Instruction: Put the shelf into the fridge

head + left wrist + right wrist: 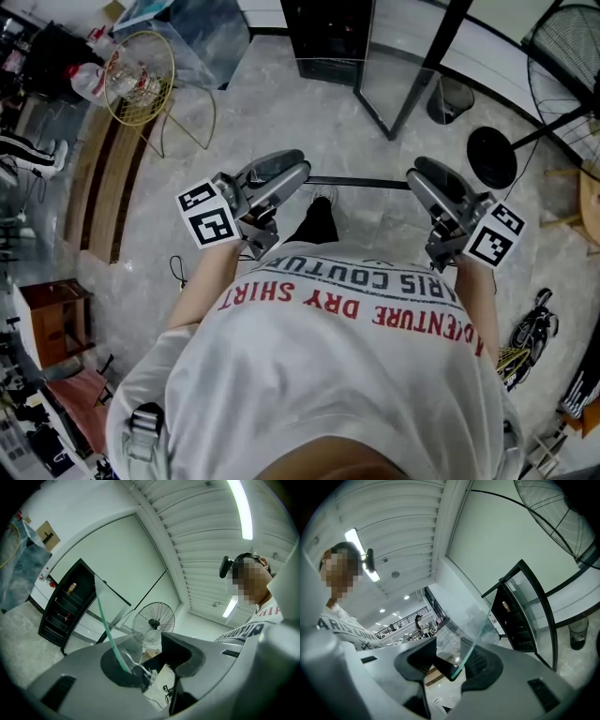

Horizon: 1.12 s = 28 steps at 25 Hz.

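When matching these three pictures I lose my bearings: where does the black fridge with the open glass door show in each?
Head view: black fridge with open glass door at top centre.
Left gripper view: at the left, mid-height, beyond the clear glass shelf and its green edge.
Right gripper view: right of centre, beside the shelf's edge.
Shared landmark: round wire-cage floor fan, right of the fridge in every view.

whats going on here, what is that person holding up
A person holds a glass shelf in the air, one end clamped in the left gripper and the other in the right gripper. The black fridge stands ahead with its glass door open. The shelf is not in it yet.
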Each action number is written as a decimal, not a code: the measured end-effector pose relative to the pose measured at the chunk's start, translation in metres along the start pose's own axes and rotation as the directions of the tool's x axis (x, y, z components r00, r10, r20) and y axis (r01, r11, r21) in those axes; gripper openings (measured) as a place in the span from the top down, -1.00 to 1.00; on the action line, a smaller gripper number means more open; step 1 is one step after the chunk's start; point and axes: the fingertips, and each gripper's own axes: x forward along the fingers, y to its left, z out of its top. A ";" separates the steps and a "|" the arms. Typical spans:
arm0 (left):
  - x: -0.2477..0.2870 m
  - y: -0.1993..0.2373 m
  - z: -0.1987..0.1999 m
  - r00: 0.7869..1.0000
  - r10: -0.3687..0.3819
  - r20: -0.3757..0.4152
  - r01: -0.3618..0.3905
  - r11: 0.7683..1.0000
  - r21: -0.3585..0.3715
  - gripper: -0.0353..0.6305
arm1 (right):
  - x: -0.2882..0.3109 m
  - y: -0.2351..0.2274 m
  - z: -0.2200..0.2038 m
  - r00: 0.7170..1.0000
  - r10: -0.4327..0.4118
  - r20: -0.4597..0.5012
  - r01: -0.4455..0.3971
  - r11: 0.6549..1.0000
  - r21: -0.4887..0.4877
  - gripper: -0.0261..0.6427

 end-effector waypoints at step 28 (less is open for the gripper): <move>0.074 0.227 0.146 0.998 -0.040 -0.055 0.038 0.999 -0.035 0.43 | 0.186 -0.163 0.098 0.996 -0.089 0.006 0.088 0.995 0.044 0.42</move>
